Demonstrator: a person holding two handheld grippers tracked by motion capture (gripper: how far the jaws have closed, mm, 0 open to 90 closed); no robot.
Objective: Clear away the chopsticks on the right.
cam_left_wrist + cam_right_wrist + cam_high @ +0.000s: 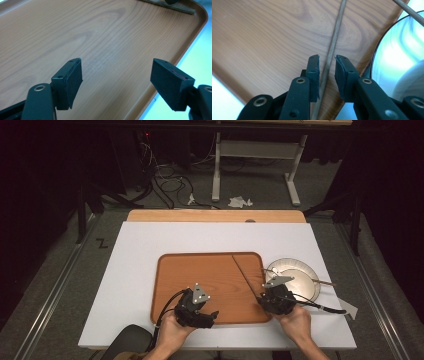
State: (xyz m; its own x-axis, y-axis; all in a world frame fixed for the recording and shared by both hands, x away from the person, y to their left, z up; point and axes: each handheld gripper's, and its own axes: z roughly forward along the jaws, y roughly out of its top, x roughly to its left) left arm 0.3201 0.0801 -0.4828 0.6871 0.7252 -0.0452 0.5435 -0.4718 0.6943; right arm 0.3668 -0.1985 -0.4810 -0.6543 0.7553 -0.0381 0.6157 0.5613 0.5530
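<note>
Thin brown wooden chopstick (334,42) straddled, not yet gripped.
Right gripper (327,68) jaws narrowly parted around it on orange-brown wooden tray (200,270); left gripper (116,82) spread, empty; second chopstick (320,281) judged outstanding on round white plate (290,266).

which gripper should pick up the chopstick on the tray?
Right. The right hand-held gripper already straddles the chopstick, jaws slightly apart. The left hand-held gripper is open over bare tray.

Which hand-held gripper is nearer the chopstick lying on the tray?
Right. The right hand-held gripper straddles the chopstick, jaws on either side. The left hand-held gripper is open over bare tray, well away from it.
</note>
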